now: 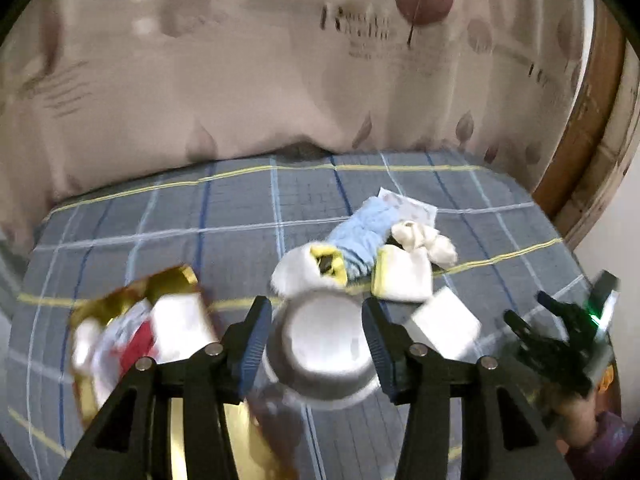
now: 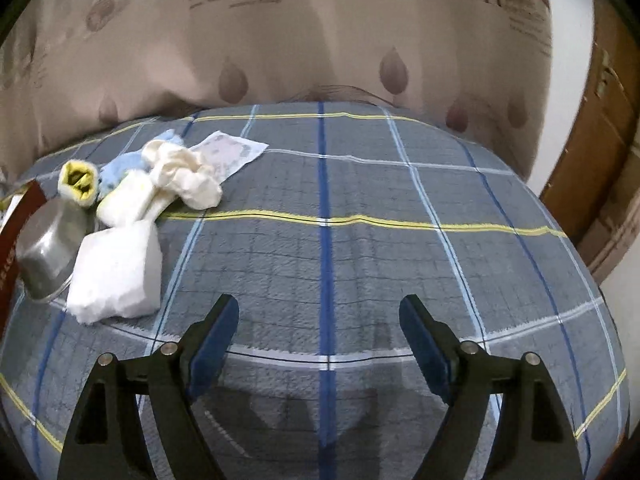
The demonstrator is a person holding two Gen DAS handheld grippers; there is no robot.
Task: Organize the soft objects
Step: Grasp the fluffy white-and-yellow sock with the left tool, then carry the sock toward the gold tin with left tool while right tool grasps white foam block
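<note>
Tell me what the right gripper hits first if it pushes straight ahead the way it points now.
Probably nothing but bedding: the right gripper is open and empty, and only the plaid blanket lies ahead of it, running up to the patterned curtain at the far edge. The sock pile sits well to its left, off that line.

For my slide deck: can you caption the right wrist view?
Open right tool hovers over a plaid blanket; socks, folded white cloth and metal cup lie left.
</note>
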